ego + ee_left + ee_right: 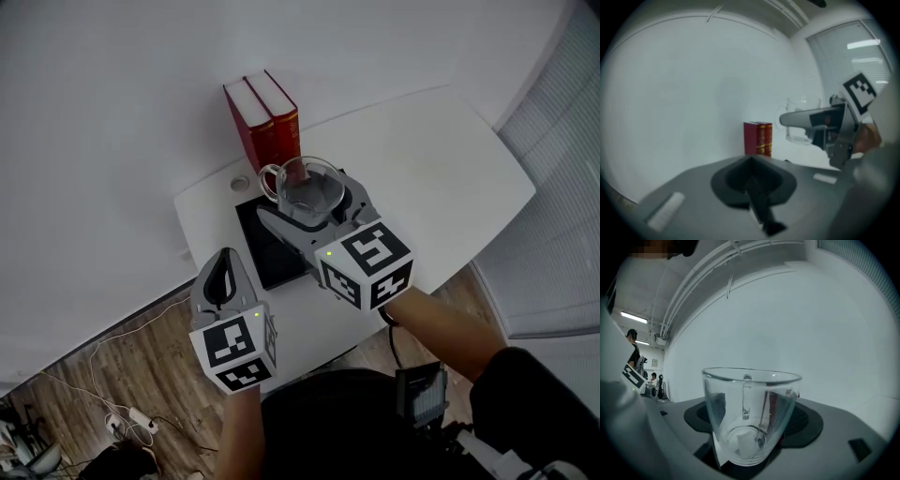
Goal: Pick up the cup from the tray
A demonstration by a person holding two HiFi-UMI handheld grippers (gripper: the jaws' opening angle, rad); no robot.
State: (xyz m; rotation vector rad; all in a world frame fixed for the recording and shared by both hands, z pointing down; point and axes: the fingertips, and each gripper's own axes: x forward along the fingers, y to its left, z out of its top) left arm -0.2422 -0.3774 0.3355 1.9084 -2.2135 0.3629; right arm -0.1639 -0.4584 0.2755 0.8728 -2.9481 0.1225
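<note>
Jaws of the right gripper (307, 202) are seen spread wide and clamped on a clear, smooth glass cup (750, 413) with a looped handle, held upright above the flat black tray (265, 248). Closed on nothing, the left gripper (754, 187) is seen near the tray.
</note>
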